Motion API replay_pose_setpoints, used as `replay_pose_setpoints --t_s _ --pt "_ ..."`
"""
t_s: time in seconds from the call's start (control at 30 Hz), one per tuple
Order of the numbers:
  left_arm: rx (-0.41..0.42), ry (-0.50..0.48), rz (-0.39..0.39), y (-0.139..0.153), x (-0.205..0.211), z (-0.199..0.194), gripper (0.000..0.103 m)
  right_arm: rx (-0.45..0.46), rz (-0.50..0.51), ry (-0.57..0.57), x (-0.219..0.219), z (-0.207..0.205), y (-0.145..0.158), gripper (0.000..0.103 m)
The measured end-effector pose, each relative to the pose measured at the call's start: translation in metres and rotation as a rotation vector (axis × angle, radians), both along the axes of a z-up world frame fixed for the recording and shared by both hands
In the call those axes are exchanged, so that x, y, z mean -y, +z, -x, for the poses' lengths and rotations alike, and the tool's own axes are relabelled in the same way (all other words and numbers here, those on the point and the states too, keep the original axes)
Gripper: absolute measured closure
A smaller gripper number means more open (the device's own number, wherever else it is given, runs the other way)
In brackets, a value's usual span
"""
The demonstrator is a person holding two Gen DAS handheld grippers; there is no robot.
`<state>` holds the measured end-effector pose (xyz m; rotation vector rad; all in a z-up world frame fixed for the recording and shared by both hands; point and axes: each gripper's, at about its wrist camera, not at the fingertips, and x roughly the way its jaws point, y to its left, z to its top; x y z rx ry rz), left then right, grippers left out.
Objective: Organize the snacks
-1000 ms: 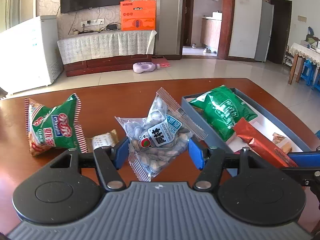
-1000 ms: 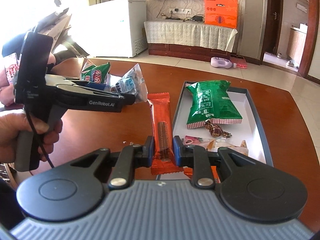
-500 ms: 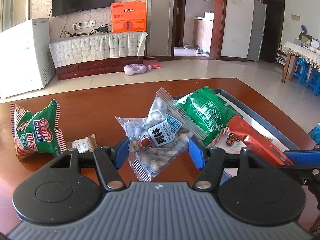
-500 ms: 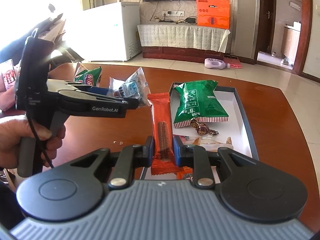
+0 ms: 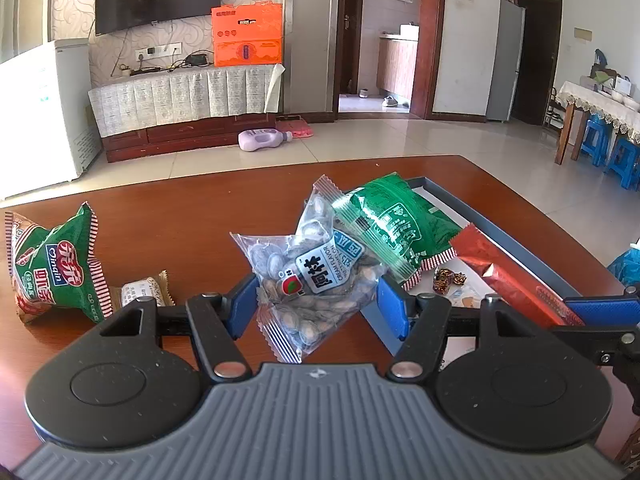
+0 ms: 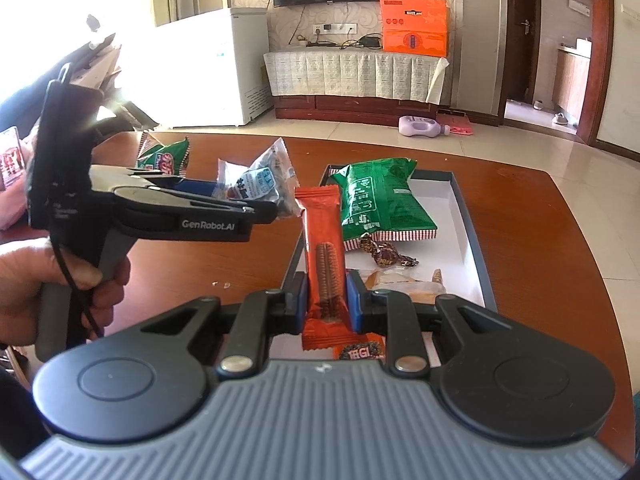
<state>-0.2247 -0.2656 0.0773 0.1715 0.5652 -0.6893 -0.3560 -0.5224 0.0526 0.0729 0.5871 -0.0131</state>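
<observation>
Left tongs (image 5: 316,308) grip the nut bag (image 5: 310,280), right tongs (image 6: 326,306) the orange bar (image 6: 324,256); both snacks, pinched by slick wrapper, could slip short of the tray (image 6: 472,236).

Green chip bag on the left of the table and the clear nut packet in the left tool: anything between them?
In the left wrist view, one small brown-edged wrapped snack lies beside the green chip bag; up to the clear nut packet, bare table.

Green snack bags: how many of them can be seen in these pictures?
2. One green snack bag lies in the tray. The other green bag stands on the table, left of the tray. Others may be hidden.
</observation>
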Motion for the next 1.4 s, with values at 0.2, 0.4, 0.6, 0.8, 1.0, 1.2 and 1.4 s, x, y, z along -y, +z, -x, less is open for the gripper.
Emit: replay_pose_setpoints --t_s 0.2,0.4,0.6,0.8,1.0,1.2,1.4 --pt "-0.002 -0.007 0.002 -0.002 0.005 0.000 0.034 0.000 0.000 -0.005 -0.001 0.001 0.001 0.079" --pt "-0.004 -0.019 0.004 -0.004 0.009 0.000 0.034 0.002 -0.004 -0.018 0.000 0.002 0.001 0.079" --pt "-0.010 -0.034 0.005 -0.006 0.015 -0.002 0.034 -0.002 -0.010 -0.037 0.000 0.002 0.000 0.079" --pt "-0.015 -0.058 0.005 -0.010 0.026 -0.001 0.034 -0.002 -0.017 -0.059 0.003 0.003 0.000 0.079" --pt "-0.017 -0.083 -0.002 -0.015 0.040 0.000 0.034 0.005 -0.024 -0.081 0.007 0.004 0.000 0.079" --pt "-0.043 -0.096 0.004 -0.024 0.050 -0.001 0.034 0.010 -0.033 -0.094 0.013 0.004 -0.001 0.079" --pt "-0.057 -0.126 0.002 -0.031 0.064 0.002 0.033 0.012 -0.038 -0.112 0.011 0.008 -0.002 0.079"
